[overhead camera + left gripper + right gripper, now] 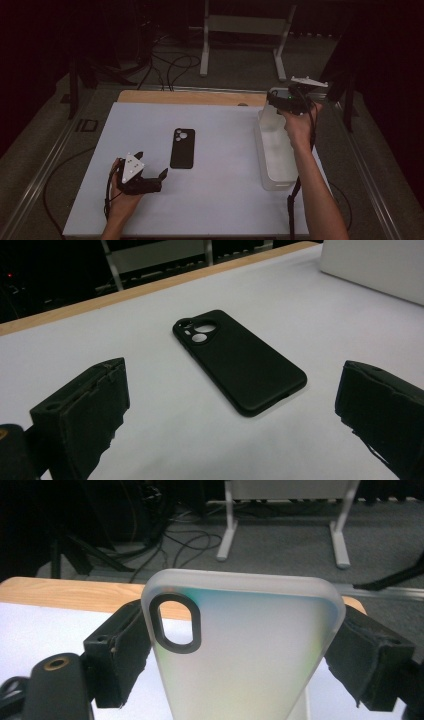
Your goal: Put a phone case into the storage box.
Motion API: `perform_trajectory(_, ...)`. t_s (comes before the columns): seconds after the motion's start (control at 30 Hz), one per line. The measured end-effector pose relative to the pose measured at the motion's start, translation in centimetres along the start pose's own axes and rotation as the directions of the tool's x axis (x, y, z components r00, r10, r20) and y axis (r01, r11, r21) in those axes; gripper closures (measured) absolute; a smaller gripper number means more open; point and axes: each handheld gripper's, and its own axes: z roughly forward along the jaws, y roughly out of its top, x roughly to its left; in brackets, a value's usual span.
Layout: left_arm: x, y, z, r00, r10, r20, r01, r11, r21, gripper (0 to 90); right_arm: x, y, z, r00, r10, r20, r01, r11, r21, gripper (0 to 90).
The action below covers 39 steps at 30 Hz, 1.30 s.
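Note:
A black phone case (182, 148) (240, 362) lies flat on the white table mat, camera cutout toward the far side. My left gripper (151, 164) (232, 390) rests on the mat just in front of it, open, with the jaws wide apart and nothing between them. At the right, my right gripper (275, 100) (240, 645) is raised over the far end of a clear bin and is shut on a frosted translucent phone case (270, 119) (250, 675). Its pads press on the case's two long edges. The case's oval camera hole points away from the hand.
The clear rectangular bin (261, 155) (375, 265) stands along the mat's right edge. A wooden table edge (190, 96) runs behind the mat. Beyond it, cables and a white metal stand (242, 37) are on the floor.

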Motion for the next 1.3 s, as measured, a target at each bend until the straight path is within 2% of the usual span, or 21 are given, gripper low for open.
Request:
perform_trajectory(0.17,0.0,0.0,0.0,1.0,-0.001,-0.002,0.001,1.0,-0.003,1.5,-0.6,-0.5,0.9,0.9995,0.011,0.028,-0.012,0.9994,0.031,17.1)
perform_trajectory(0.53,-0.2,0.0,0.0,1.0,0.003,0.001,-0.003,1.0,-0.001,1.5,-0.7,-2.0,2.3,0.999,-0.002,0.045,-0.001,0.9972,0.074,17.1)
perform_trajectory(0.63,-0.2,0.0,0.1,1.0,0.005,0.002,-0.005,1.0,0.001,1.5,-0.7,-2.6,3.2,0.9983,-0.017,0.056,0.011,0.9947,0.102,17.1)
perform_trajectory(0.87,-0.2,0.0,0.1,1.0,0.006,0.004,-0.006,1.0,0.002,1.5,-0.9,-3.6,4.4,0.9981,-0.016,0.059,0.008,0.9898,0.142,17.1)
perform_trajectory(1.3,-0.3,0.0,0.2,0.9999,0.009,0.007,-0.009,0.9999,0.01,1.6,-1.2,-4.5,5.7,0.9974,-0.012,0.071,-0.002,0.9817,0.19,17.0)
